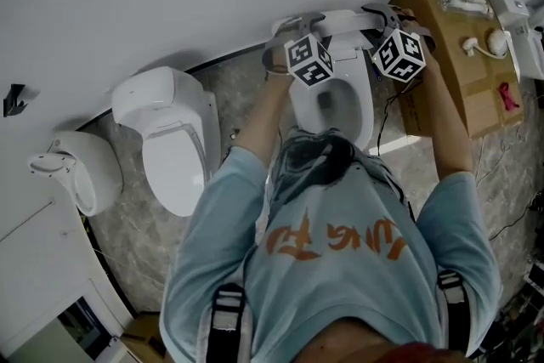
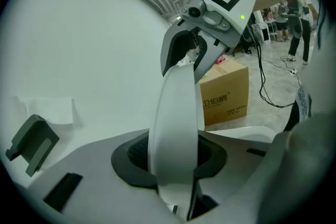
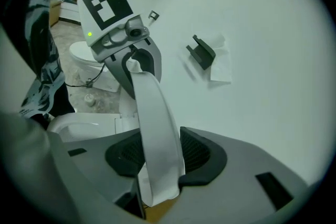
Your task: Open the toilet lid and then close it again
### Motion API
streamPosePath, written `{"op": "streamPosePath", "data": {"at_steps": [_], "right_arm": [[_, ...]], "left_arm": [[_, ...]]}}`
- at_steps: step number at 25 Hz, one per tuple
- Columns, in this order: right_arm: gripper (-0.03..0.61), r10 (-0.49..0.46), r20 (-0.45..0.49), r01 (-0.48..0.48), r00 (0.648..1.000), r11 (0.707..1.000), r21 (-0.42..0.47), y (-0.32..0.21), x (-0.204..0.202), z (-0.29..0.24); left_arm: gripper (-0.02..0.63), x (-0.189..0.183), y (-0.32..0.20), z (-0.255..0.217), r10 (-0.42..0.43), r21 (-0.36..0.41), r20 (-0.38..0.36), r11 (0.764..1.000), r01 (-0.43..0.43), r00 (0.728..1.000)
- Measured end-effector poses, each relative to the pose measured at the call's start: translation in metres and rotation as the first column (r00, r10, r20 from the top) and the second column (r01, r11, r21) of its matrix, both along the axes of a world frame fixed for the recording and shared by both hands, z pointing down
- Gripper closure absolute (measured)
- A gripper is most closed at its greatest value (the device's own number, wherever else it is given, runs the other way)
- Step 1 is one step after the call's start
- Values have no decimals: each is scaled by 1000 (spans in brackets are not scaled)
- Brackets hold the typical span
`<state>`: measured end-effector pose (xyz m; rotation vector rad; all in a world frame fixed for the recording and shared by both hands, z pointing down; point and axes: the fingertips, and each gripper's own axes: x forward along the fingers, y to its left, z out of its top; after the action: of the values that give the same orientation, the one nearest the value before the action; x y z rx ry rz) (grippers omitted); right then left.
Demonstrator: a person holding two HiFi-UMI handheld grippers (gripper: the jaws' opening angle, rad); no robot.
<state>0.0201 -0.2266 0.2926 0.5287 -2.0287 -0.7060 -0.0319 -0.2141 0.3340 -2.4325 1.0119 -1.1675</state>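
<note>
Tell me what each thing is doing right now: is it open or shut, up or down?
toilet lid: raised, gripped at both side edges.
left hand-held gripper: shut on the toilet lid.
right hand-held gripper: shut on the toilet lid.
toilet seat: down, bowl uncovered.
neighbouring toilet: lid shut.
cardboard box: closed, small things on top.

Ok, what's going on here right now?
A person leaning over the toilet holds its lid with both grippers. The left gripper is clamped on one side edge and the right gripper on the other. The lid stands raised near the wall, leaving the bowl open below. Whether it is going up or coming down can't be told.
</note>
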Motion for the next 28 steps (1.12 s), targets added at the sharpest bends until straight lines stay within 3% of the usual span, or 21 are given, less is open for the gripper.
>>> {"op": "streamPosePath", "data": {"at_steps": [10,13,19,23,28], "right_arm": [[383,-165,-88,154,982,981,-121,123,34,57],[382,-187,-114,170,976,975,-144,156,43,79],[363,-189,-116,166,975,969,-182,203,55,119],[344,-177,-97,153,979,965,-212,232,57,146],[320,-159,-103,132,982,963,-234,244,65,172]], "left_arm": [[439,36,116,52,55,-101,164,994,-39,985],[408,46,148,70,65,-156,170,987,-38,983],[356,59,198,103,57,-263,165,965,-12,985],[336,61,227,127,65,-318,203,948,3,977],[322,69,241,150,81,-331,242,944,4,967]]}}
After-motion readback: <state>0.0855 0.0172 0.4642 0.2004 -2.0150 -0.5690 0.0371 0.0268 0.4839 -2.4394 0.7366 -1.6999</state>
